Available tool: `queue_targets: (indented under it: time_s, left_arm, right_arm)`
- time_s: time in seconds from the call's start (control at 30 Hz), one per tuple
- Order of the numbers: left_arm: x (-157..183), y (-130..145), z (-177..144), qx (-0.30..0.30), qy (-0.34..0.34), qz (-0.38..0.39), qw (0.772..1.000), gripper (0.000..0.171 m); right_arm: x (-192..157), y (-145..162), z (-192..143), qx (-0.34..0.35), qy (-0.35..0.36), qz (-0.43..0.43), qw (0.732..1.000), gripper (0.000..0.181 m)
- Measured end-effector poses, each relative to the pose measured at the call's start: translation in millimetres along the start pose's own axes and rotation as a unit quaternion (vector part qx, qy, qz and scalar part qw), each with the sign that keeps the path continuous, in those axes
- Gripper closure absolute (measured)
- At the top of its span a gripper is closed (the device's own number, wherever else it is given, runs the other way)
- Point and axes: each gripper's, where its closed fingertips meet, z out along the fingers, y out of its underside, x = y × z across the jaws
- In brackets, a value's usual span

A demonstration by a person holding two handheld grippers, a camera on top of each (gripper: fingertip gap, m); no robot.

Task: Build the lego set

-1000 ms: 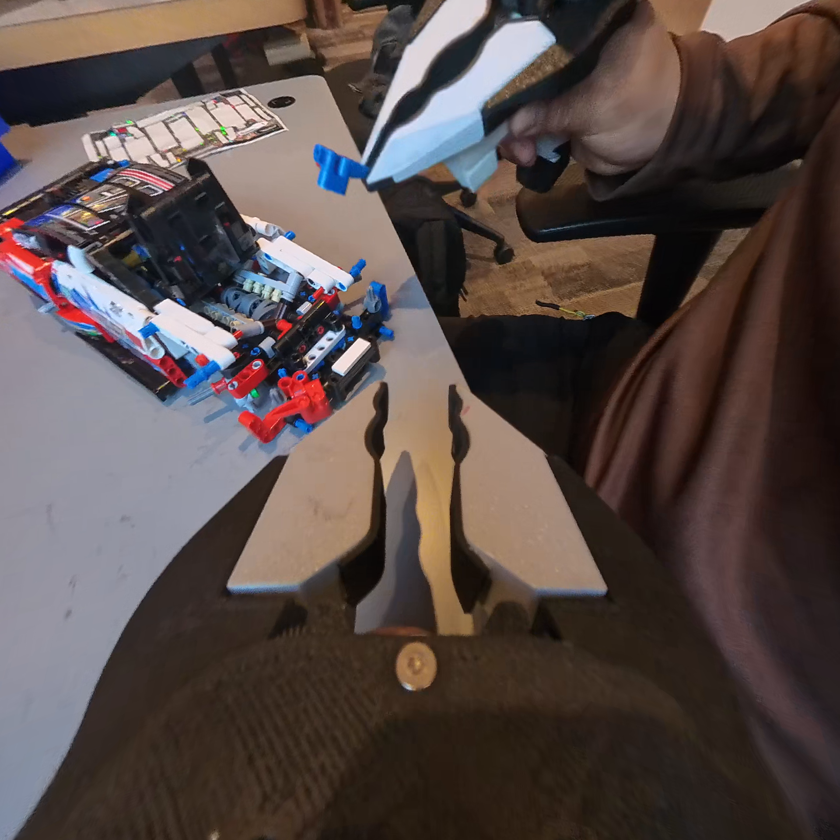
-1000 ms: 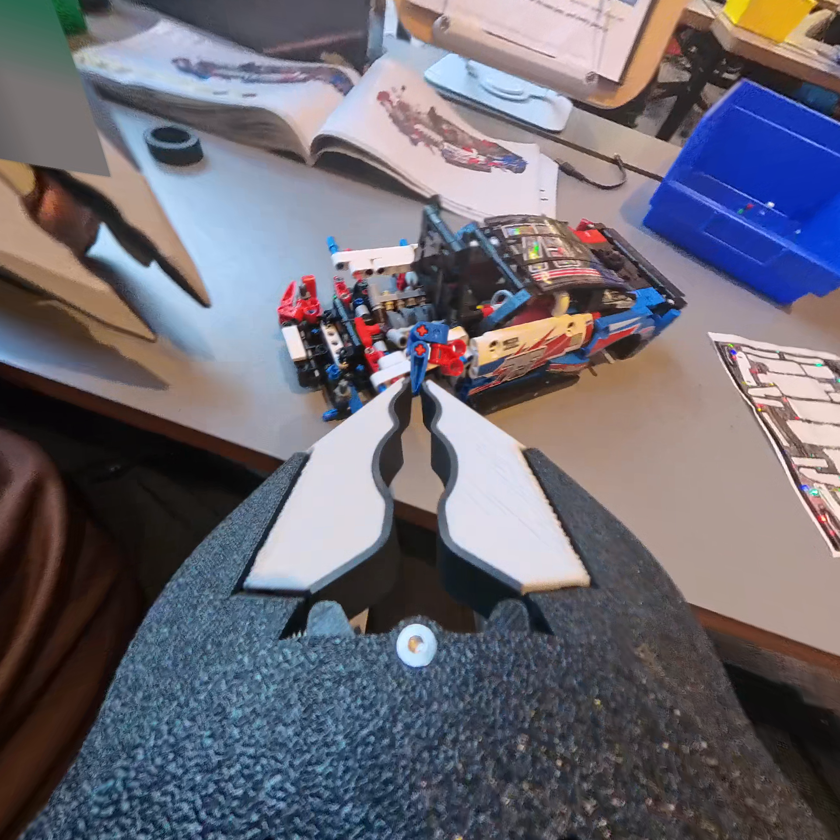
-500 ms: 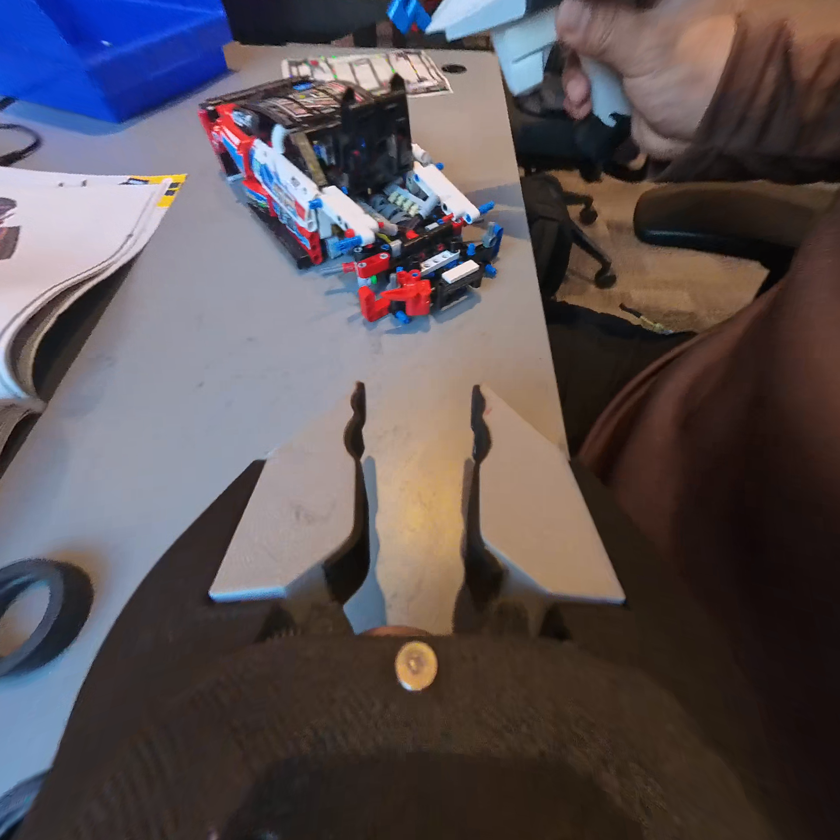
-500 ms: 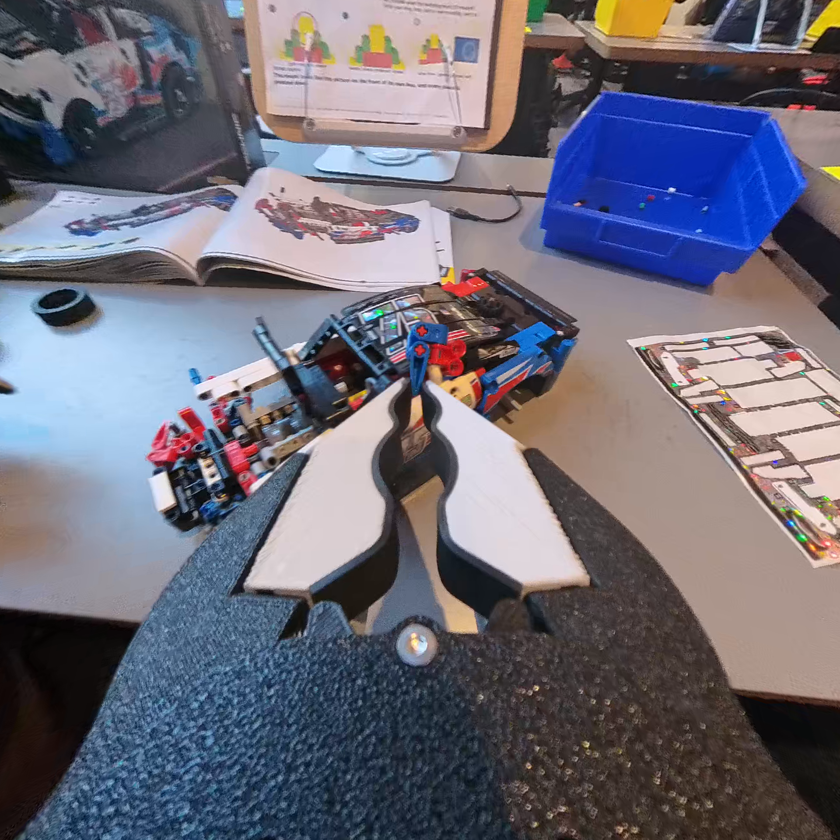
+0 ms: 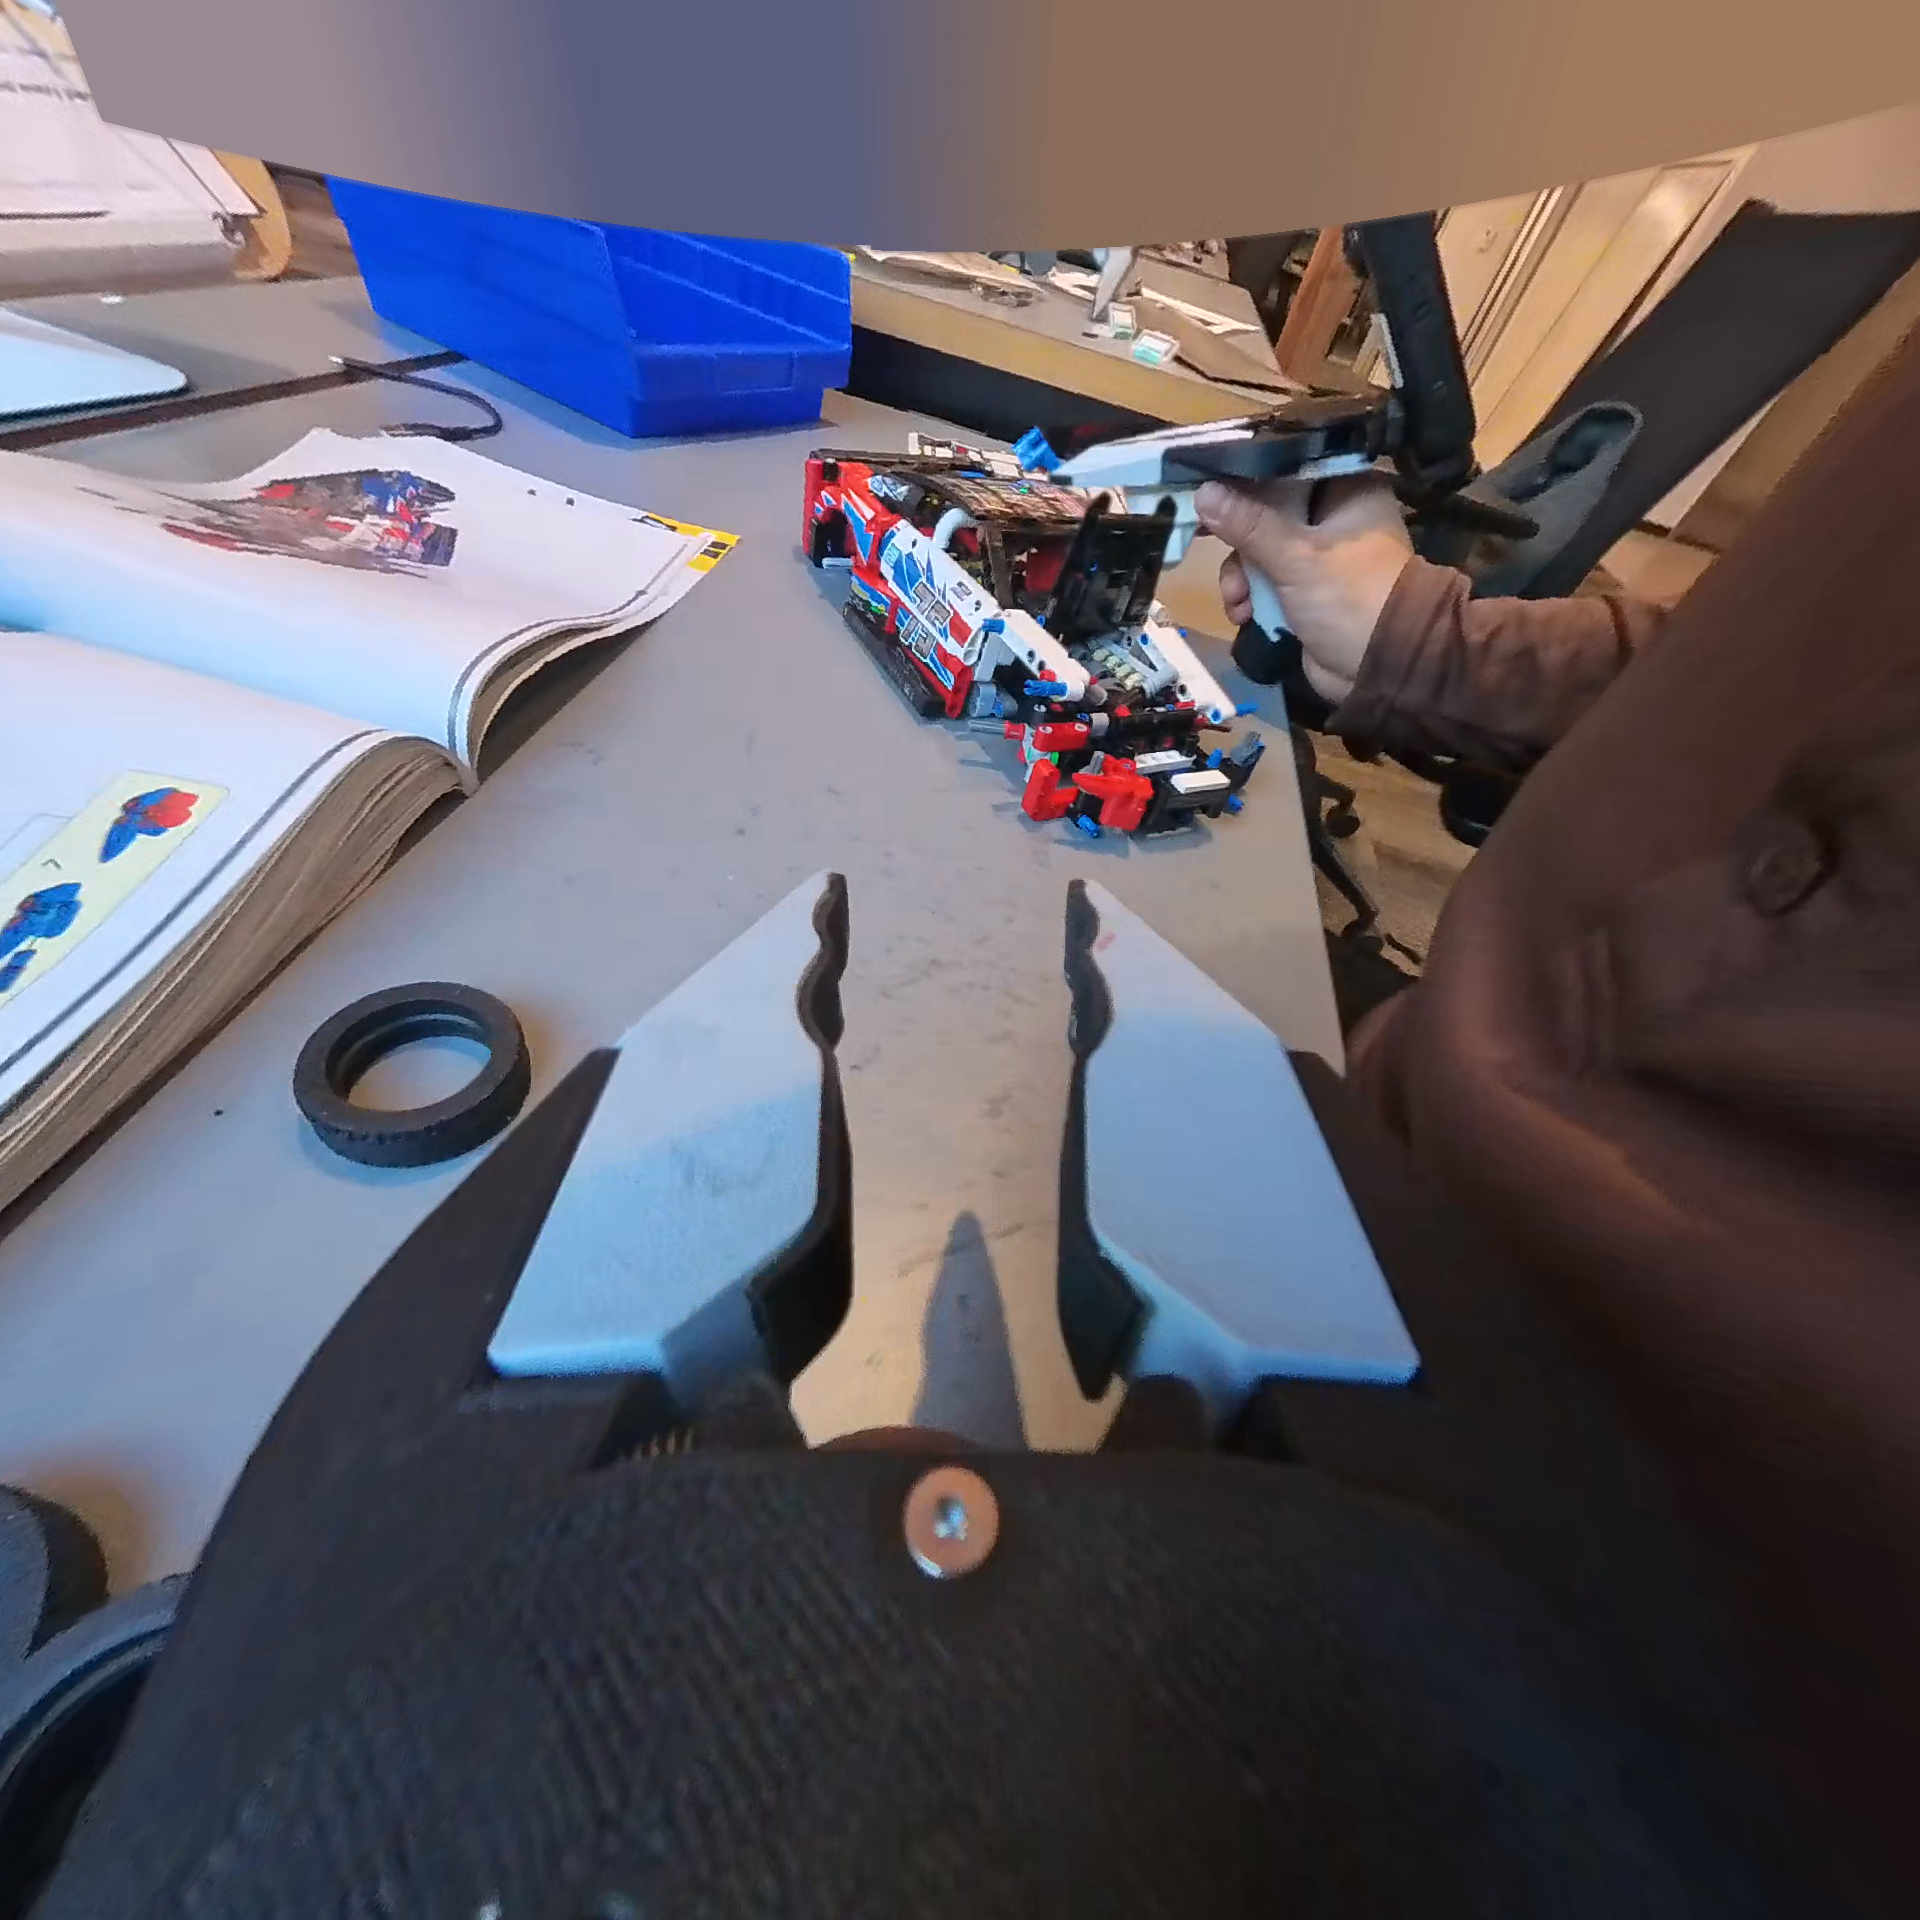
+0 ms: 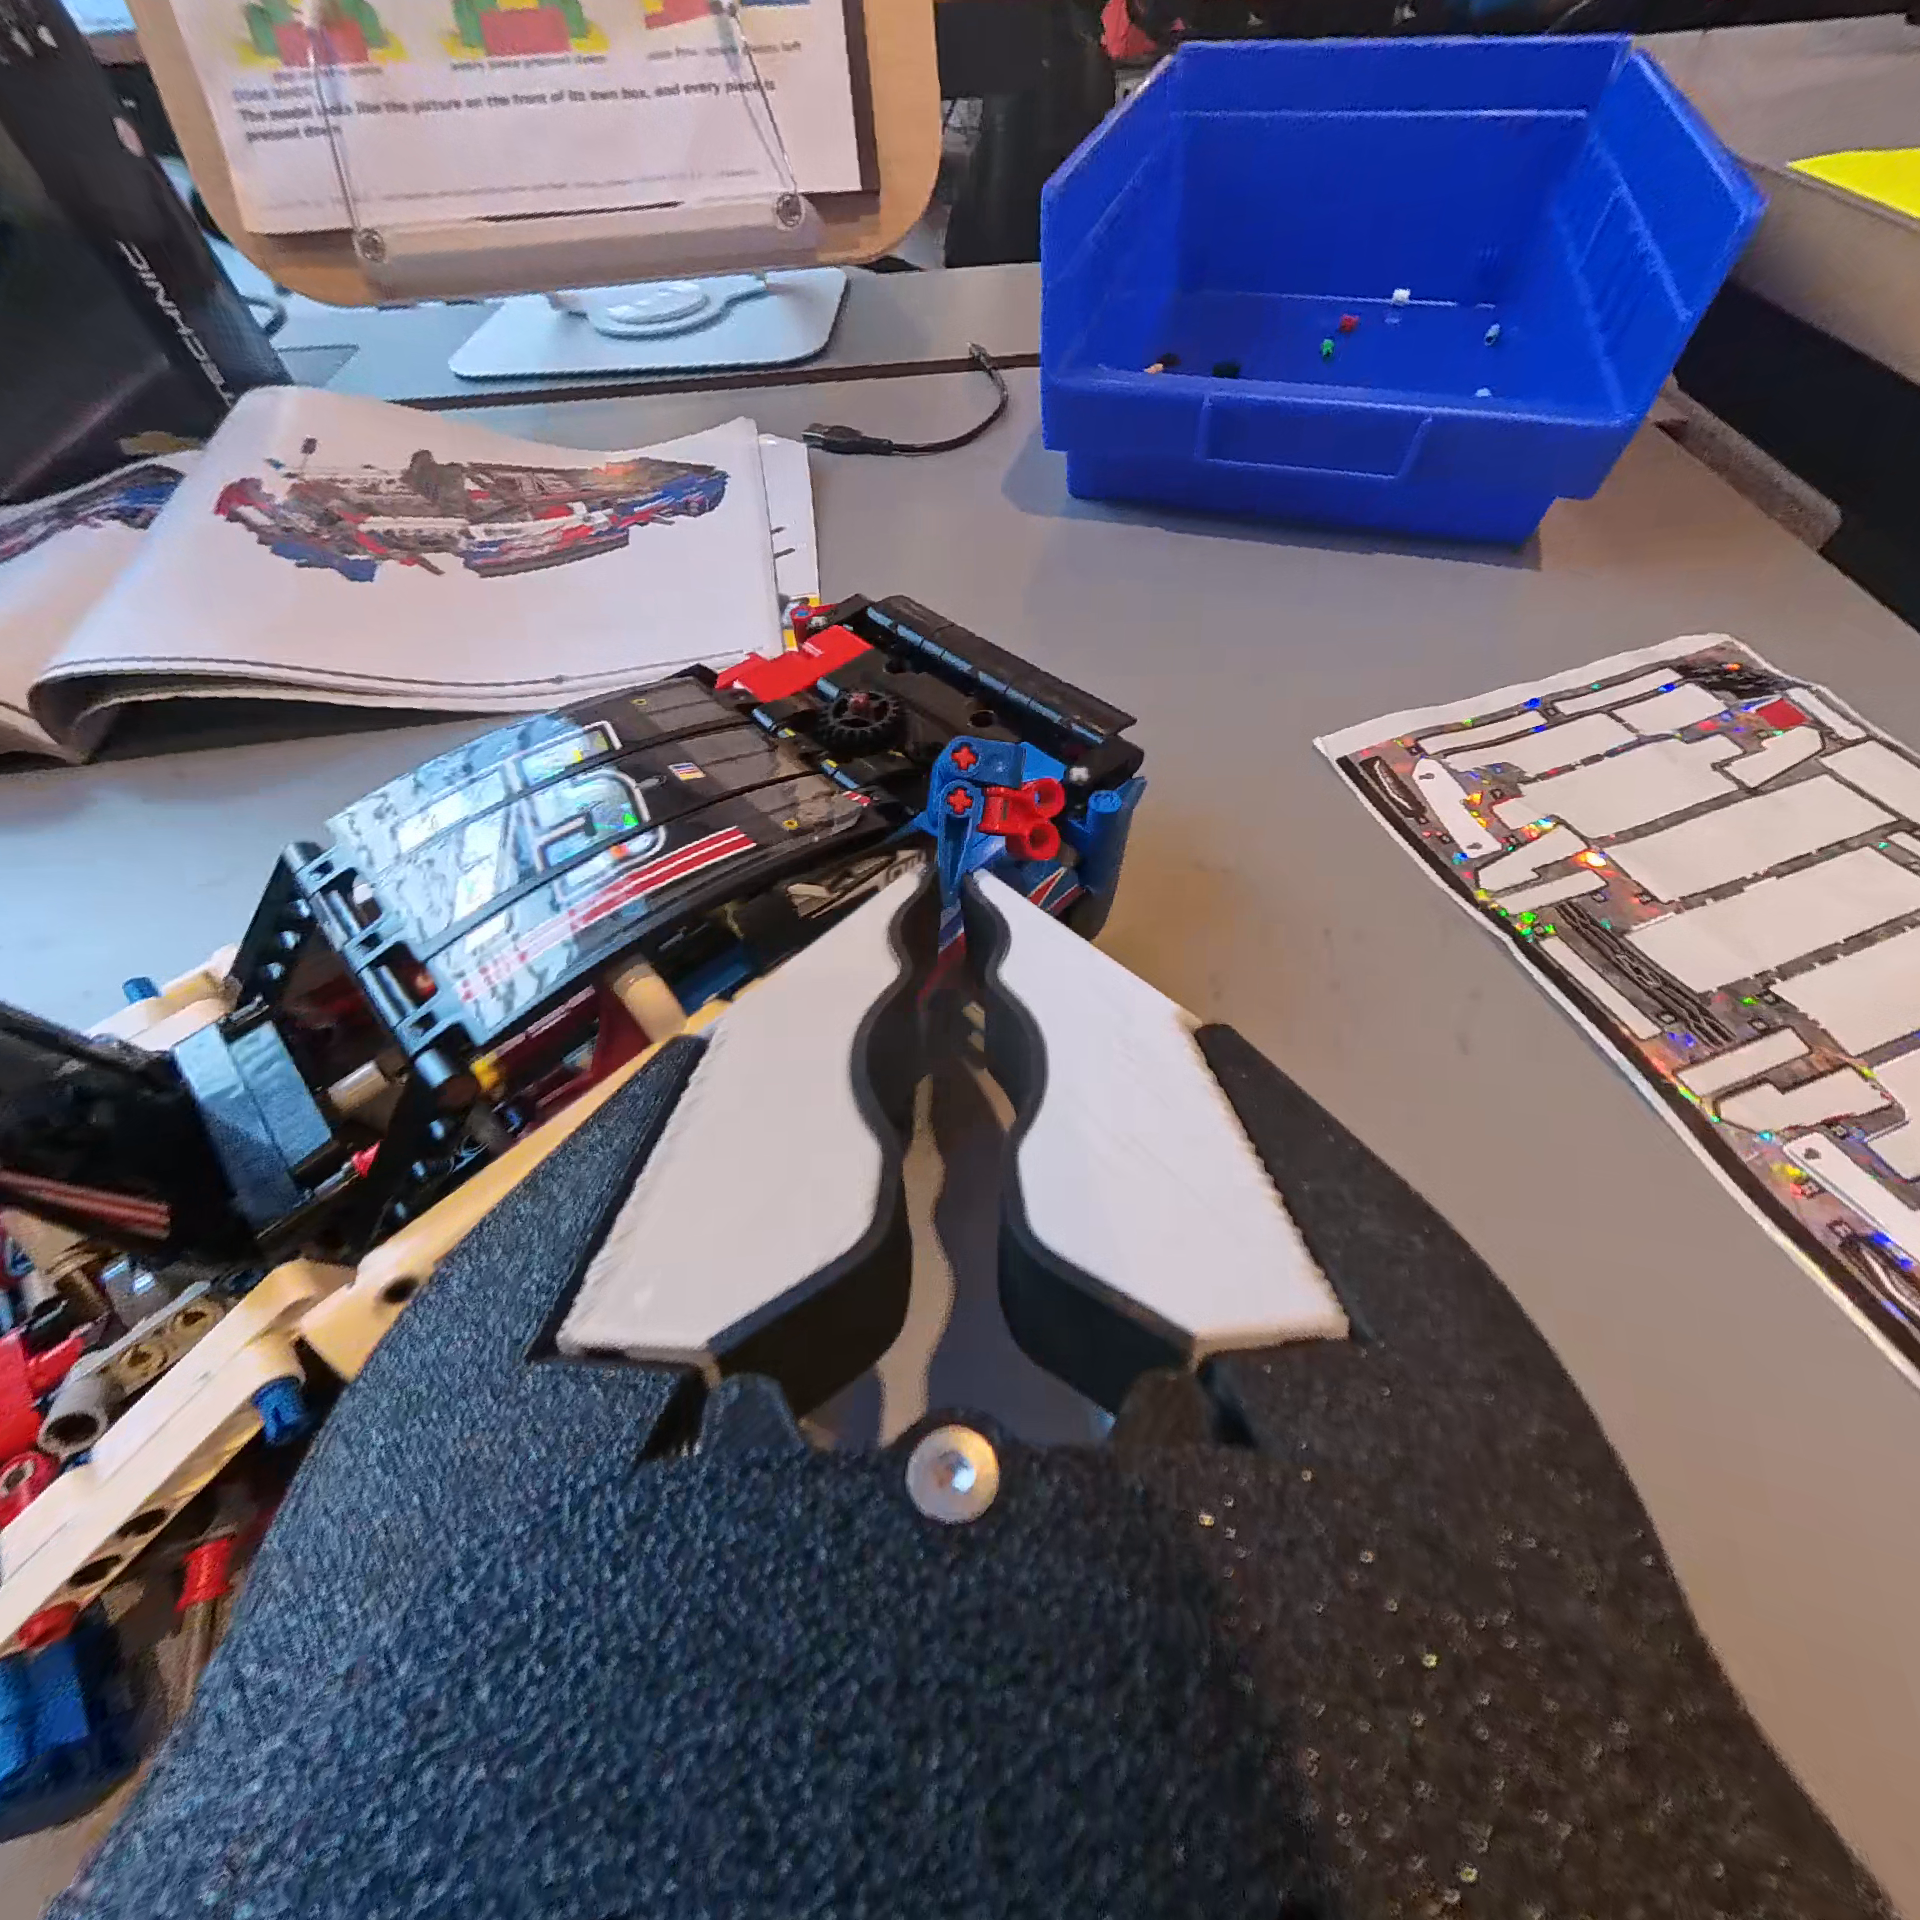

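Note:
A part-built lego car (image 5: 997,613) in red, white, blue and black lies on the grey table (image 5: 727,831); in the right wrist view the car (image 6: 623,831) lies close under me. My right gripper (image 6: 948,883) is shut on a small blue and red lego piece (image 6: 982,795) and holds it above the car's far end. It also shows in the left wrist view (image 5: 1049,468), over the car. My left gripper (image 5: 951,894) is open and empty, low over the table, well short of the car. A black rubber tyre (image 5: 410,1070) lies left of its fingers.
An open instruction book (image 5: 260,644) lies at the left. A blue bin (image 6: 1382,301) with a few small parts stands at the back. A sticker sheet (image 6: 1704,935) lies at the right. The table edge (image 5: 1314,883) runs close on the right, by a person's brown sleeve (image 5: 1662,935). There is about 35 cm between the tips of the two grippers.
My right gripper has carried the blue and red piece forward along the car to its far end. My left gripper has drawn back and left, and opened wider; the tyre now lies beside it.

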Motion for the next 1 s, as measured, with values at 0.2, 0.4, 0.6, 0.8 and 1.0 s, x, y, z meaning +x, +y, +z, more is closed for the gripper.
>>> queue_targets:
  time_s: [0.2,0.4,0.6,0.8,1.0]
  left_arm:
    - [-8,-2,-1,0.006,0.003,-0.037,0.999,0.134]
    - [-8,-2,1,0.005,0.005,-0.041,0.999,0.136]
    - [-8,-2,0,0.005,0.007,-0.042,0.999,0.137]
    - [-7,-3,0,0.008,0.005,-0.037,0.999,0.139]
    - [-7,-3,0,0.007,0.007,-0.040,0.999,0.140]
  right_arm:
    - [-2,2,12,-0.016,-0.010,0.002,1.000,0.179]
    - [-4,0,17,-0.015,-0.015,0.004,1.000,0.179]
    - [-4,0,17,-0.015,-0.014,0.003,1.000,0.179]
    - [-3,1,18,-0.017,-0.007,0.000,1.000,0.179]
    - [-2,2,18,-0.019,-0.005,0.003,1.000,0.179]
